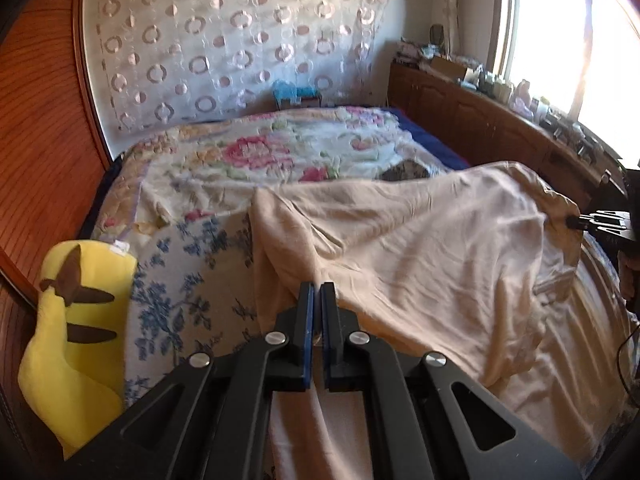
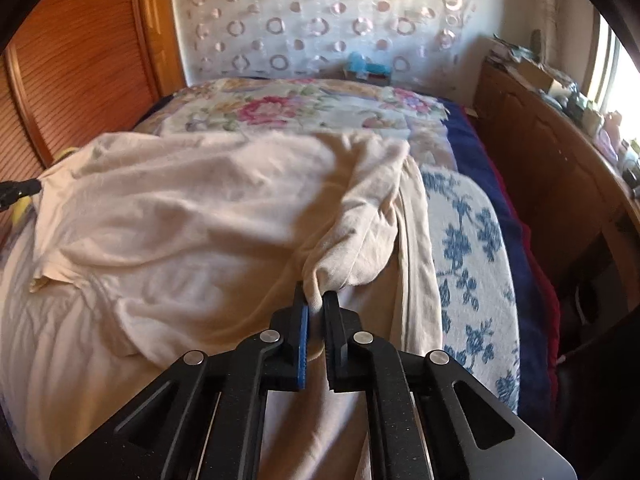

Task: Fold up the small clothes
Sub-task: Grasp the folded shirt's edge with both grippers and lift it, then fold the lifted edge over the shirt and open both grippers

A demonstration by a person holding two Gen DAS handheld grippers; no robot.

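A cream-beige garment (image 1: 420, 240) lies spread and lifted over the bed. My left gripper (image 1: 317, 292) is shut on one edge of it near the bed's front. My right gripper (image 2: 316, 300) is shut on a bunched corner of the same garment (image 2: 200, 208). In the left wrist view the right gripper (image 1: 576, 222) shows at the far right, pinching the raised far corner. In the right wrist view the left gripper (image 2: 34, 186) shows at the far left edge, holding the opposite corner. The cloth hangs stretched between both grippers.
The bed has a pink floral quilt (image 1: 260, 152) at the back and a blue floral blanket (image 2: 468, 248). A yellow plush toy (image 1: 76, 320) sits at the bed's left. A wooden cabinet (image 1: 500, 120) with clutter runs along the right under the window. A wooden wardrobe (image 2: 80, 60) stands left.
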